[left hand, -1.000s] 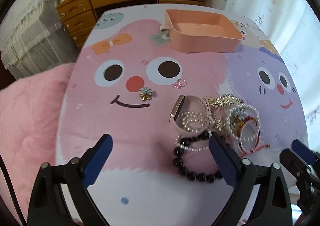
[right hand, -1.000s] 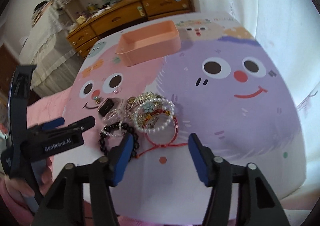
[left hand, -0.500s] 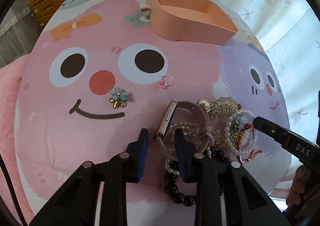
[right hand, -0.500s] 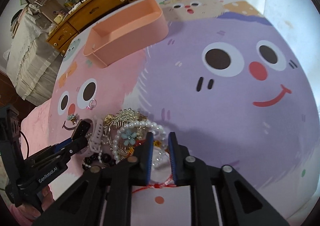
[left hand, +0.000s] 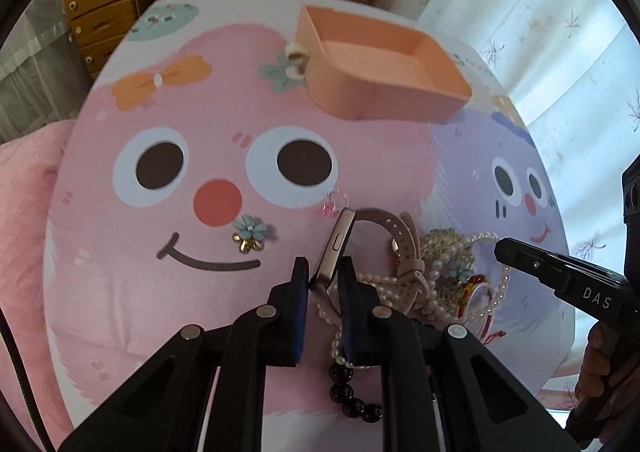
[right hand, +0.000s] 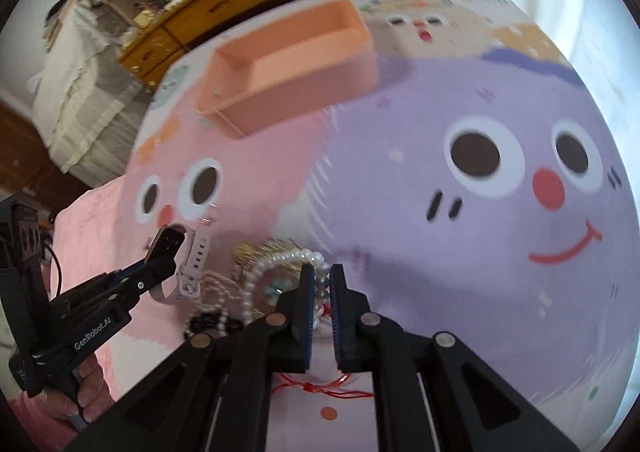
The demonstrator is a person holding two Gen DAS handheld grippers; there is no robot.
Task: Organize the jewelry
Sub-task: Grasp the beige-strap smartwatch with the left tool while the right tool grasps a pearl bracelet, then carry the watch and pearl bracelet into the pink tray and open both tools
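One peach tray [left hand: 404, 91] far on your table [left hand: 120, 292], nothing visible inside, your left claw [left hand: 323, 276] just closed on the watch [left hand: 340, 244], near, your right claw [right hand: 320, 294] pinching the pearl bracelet [right hand: 280, 264], "GenRobot.AI", "DAS" on the claws.

left gripper [left hand: 323, 279]: black frame, blue pads, silver screws | right gripper [right hand: 320, 284]: same, "DAS" marking seen | sleeve: possibly pink

tray [left hand: 400, 91] at table's [left hand: 120, 292] far side, jewelry pile [left hand: 440, 276] near, w/ watch [left hand: 340, 244] on left
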